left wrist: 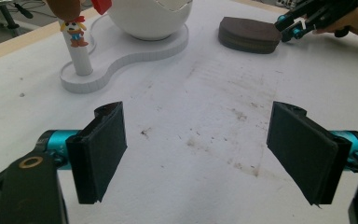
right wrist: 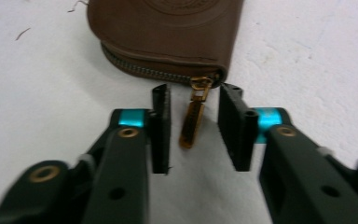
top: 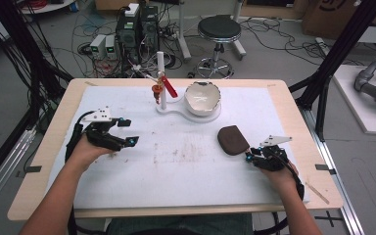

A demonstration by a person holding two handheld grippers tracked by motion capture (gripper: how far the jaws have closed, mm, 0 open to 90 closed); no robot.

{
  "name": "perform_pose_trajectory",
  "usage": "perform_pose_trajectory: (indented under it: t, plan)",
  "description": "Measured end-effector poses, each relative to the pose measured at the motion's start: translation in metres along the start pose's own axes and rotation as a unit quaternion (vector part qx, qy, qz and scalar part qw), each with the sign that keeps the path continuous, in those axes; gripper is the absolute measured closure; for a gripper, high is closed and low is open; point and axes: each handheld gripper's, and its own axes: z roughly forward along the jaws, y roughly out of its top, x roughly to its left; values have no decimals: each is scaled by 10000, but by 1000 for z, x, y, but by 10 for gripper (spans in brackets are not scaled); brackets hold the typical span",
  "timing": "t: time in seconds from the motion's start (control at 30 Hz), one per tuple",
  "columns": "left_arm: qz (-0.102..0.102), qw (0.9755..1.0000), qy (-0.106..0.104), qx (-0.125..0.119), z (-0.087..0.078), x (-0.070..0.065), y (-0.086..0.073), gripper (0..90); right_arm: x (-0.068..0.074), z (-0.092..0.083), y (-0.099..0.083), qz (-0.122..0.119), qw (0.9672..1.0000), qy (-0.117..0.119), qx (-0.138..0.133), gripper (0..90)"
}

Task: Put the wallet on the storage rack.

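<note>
Lying lengthwise between the right gripper's (right wrist: 194,128) part-closed pads without touching them, the zipper pull (right wrist: 193,116) hangs from the brown pouch (right wrist: 168,32) at top centre (the left gripper (left wrist: 214,154), wide open and empty, sits well apart).

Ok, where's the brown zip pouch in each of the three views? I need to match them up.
High view: brown zip pouch lies right of centre on the table, just ahead of the right gripper.
Left gripper view: far off at the top, right of centre, beside the right gripper.
Right gripper view: across the top, its gold zipper pull hanging between the jaws, untouched.
Shared landmark: the right gripper at the pouch's edge.
</note>
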Motion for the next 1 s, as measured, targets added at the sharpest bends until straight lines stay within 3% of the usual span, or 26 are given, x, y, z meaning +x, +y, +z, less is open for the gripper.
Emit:
perform_pose_trajectory:
  t: [0.27,0.47,0.6,0.7,0.73,0.77,0.9,0.93,0.97,1.0]
  plan:
    - [10,10000,-18,-6,1,-1,0,199,0,1,0,99,9999,45,12,888]
    - [29,10000,-16,12,2,-1,0,199,-8,1,-2,462,9983,349,-77,900]
    - [28,10000,18,-5,1,0,0,200,-9,-6,1,518,9965,527,-378,900]
    - [7,10000,50,-8,0,0,0,200,-7,-11,4,601,9930,722,-715,900]
    - [4,10000,65,-12,0,0,0,199,-6,-13,7,621,9904,861,-882,900]
    - [13,10000,77,-13,0,1,0,199,-6,-13,7,621,9904,861,-882,900]
    - [3,9999,102,-36,-1,1,0,200,-4,-17,13,720,9852,1041,-1159,900]
    - [2,9999,100,-43,-1,1,0,199,-4,-18,16,772,9825,1119,-1273,900]
    - [7,9999,118,-55,-1,1,0,199,-4,-18,16,772,9825,1119,-1273,900]
    - [-5,9999,130,-66,-2,1,0,200,-4,-19,18,811,9797,1209,-1375,900]
